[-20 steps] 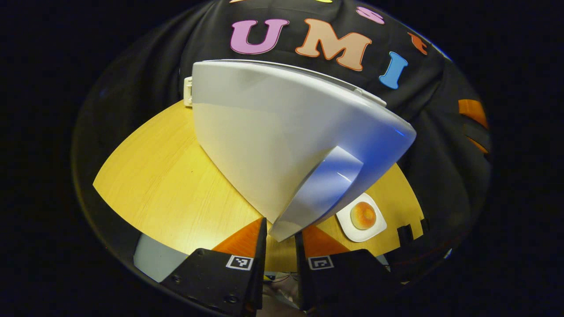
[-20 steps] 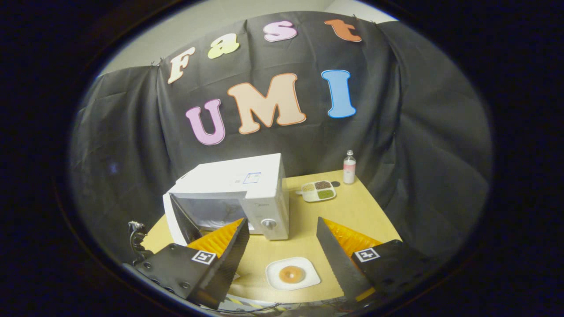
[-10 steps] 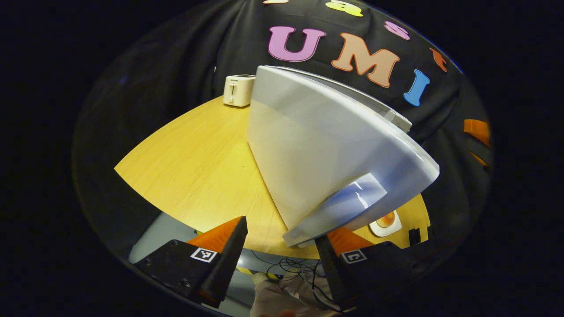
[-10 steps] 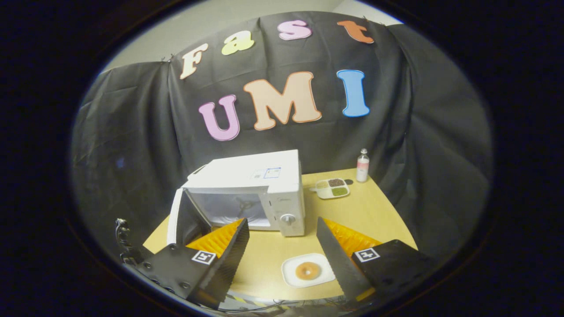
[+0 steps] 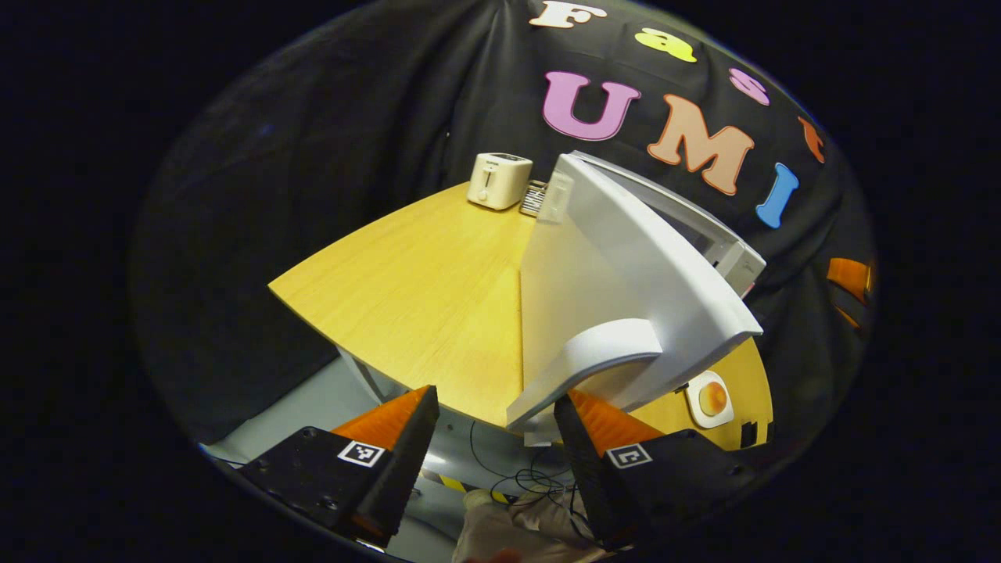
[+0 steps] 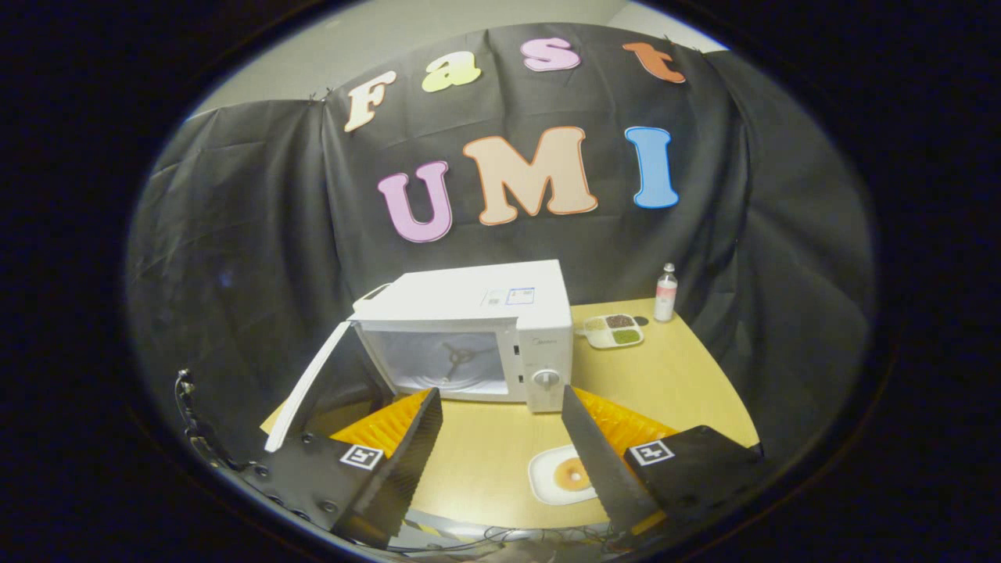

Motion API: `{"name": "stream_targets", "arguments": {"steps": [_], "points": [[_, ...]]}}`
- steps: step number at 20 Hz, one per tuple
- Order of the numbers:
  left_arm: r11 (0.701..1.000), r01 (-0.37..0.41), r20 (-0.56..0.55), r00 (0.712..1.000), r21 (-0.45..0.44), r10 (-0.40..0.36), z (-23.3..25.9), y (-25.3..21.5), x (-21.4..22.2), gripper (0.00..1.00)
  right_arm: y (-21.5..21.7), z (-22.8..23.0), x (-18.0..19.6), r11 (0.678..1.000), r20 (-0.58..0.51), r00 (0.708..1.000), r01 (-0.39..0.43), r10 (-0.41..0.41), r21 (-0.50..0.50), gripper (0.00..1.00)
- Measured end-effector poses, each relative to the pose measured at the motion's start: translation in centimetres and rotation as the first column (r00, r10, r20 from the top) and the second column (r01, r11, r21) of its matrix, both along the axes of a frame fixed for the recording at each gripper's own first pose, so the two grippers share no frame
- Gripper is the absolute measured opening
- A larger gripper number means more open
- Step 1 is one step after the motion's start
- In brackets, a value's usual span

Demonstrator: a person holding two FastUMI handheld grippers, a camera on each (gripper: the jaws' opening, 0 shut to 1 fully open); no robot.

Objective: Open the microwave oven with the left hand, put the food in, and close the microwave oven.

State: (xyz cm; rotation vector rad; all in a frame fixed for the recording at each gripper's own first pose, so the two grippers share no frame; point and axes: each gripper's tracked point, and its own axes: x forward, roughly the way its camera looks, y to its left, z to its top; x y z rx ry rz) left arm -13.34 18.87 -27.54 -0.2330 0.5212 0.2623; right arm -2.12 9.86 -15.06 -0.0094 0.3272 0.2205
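Note:
The white microwave [image 6: 477, 328] stands on the wooden table [image 6: 665, 383] with its door [image 6: 313, 391] swung wide to the left, and the cavity [image 6: 446, 363] with its turntable hub is in sight. In the left gripper view I see the door's outer face [image 5: 594, 266] and its curved handle [image 5: 594, 356]. The handle's lower end hangs just above the gap of my left gripper [image 5: 494, 399], which is open and touches nothing. A round browned bun lies on a white plate [image 6: 551, 477] [image 5: 710, 399] in front of the microwave. My right gripper [image 6: 500, 395] is open above the table's front, and one finger partly covers the plate.
A white toaster [image 5: 499, 180] sits at the table's far corner beyond the door. To the right of the microwave are a divided dish of grains [image 6: 614, 330] and a small bottle [image 6: 665, 293]. Cables lie on the floor below the table edge, near a sleeve [image 5: 508, 524].
My left gripper has opened and let go of the door handle, then backed off a little. The door has swung wider. The right gripper has shifted, so the cavity now faces it.

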Motion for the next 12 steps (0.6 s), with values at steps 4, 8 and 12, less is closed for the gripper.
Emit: {"name": "stream_targets", "arguments": {"steps": [4,8,12], "points": [[0.996,-0.094,0.033,0.995,-0.002,0.094,1.1,3.7,-1.6,0.88,0.8,-1.2,-0.3,1.0,-0.014,1.0,0.001,-0.001,-0.014,0.95],[0.979,-0.203,0.075,0.976,-0.006,0.202,2.3,7.3,-2.6,0.87,0.9,-3.0,0.1,0.999,-0.04,0.999,0.001,-0.002,-0.043,0.92],[0.95,-0.311,0.103,0.945,-0.009,0.31,3.4,10.8,-3.4,0.88,0.5,-5.2,0.4,0.998,-0.086,0.996,0.004,-0.009,-0.057,0.92]]}}
